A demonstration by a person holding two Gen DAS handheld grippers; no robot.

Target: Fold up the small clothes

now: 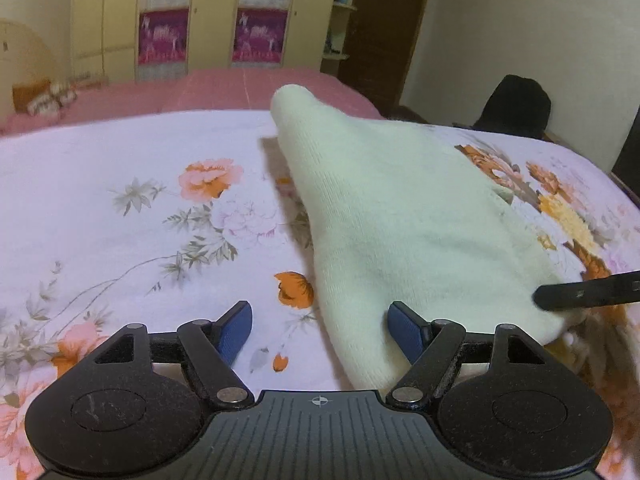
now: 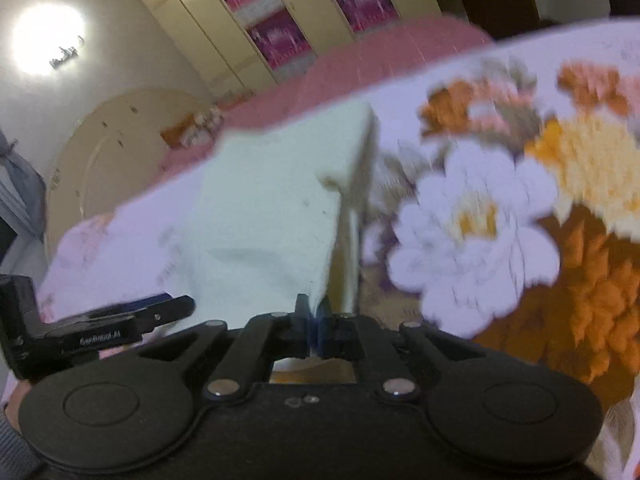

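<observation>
Both wrist cams sit low and close over the floral bedspread (image 1: 120,168), facing the wardrobe (image 2: 248,36); both catch the cream garment (image 1: 400,220).

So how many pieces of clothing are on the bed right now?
1: a cream knit garment lying on the floral blanket, its near corner pinched in the right gripper. Others could lie outside both views.
</observation>
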